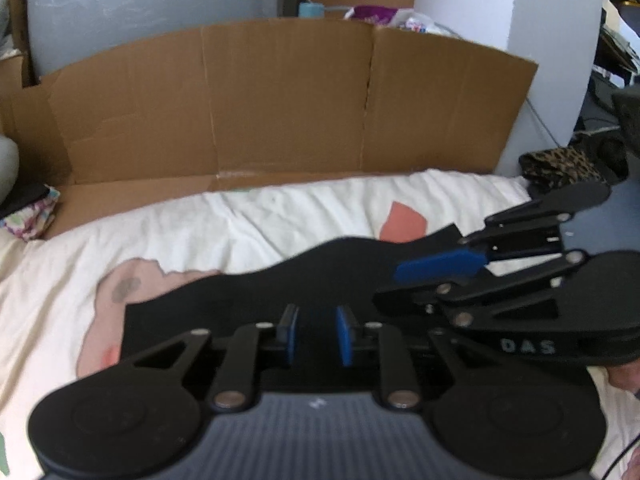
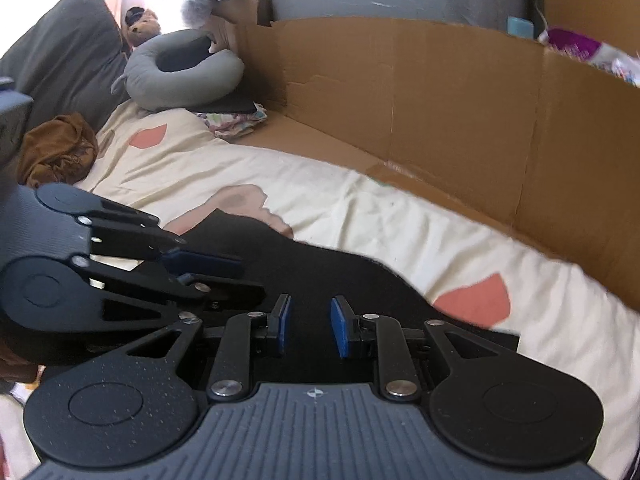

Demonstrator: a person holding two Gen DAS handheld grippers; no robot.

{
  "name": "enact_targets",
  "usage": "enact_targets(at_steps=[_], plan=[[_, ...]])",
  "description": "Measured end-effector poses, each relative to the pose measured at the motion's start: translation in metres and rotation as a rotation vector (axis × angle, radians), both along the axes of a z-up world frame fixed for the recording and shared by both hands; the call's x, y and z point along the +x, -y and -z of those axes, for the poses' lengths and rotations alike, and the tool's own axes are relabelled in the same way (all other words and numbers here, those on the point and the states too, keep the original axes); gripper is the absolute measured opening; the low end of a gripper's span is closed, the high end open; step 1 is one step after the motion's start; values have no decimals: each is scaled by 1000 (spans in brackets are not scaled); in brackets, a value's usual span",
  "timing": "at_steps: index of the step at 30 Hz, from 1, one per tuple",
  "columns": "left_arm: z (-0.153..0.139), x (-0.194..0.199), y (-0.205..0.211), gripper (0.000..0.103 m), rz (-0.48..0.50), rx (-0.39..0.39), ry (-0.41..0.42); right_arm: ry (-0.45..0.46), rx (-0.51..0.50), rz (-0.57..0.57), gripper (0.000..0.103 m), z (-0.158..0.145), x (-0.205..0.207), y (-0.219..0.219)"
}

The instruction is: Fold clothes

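Black garment (image 1: pixel 248 292) runs crosswise on the bed (image 1: pixel 280 216), just under both my claws. Left claw (image 1: pixel 316 334) and right claw (image 2: pixel 308 326) sit side by side, equally near; whether their narrowly parted pads pinch cloth, I cannot tell.

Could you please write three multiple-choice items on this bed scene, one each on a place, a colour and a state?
1. Where is the cardboard?
A. On top of the black garment
B. Along the far edge of the duvet
C. Under the neck pillow

2. What colour are the gripper pads?
A. Red
B. Green
C. Blue

3. What state is the black garment in?
A. Gripped by both grippers
B. Folded into a neat stack
C. Hung on a hanger

Answers:
1 B: the cardboard stands behind the duvet.
2 C: the pads are blue.
3 A: the black garment runs between the pads of the left gripper and the right gripper, its edge raised off the duvet.
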State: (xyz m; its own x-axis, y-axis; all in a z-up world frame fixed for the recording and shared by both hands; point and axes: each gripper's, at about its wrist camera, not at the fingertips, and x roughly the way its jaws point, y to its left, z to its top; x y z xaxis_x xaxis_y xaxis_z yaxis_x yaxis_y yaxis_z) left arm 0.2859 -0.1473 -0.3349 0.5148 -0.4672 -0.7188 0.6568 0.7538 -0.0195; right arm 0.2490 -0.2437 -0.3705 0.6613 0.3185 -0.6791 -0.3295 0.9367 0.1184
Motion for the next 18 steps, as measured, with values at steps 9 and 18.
enact_targets(at_steps=[9, 18], plan=[[21, 10, 1, 23, -39, 24, -50, -71, -58, -8, 25, 30, -10, 4], [2, 14, -13, 19, -108, 40, -50, -83, -24, 72, 24, 20, -31, 20]])
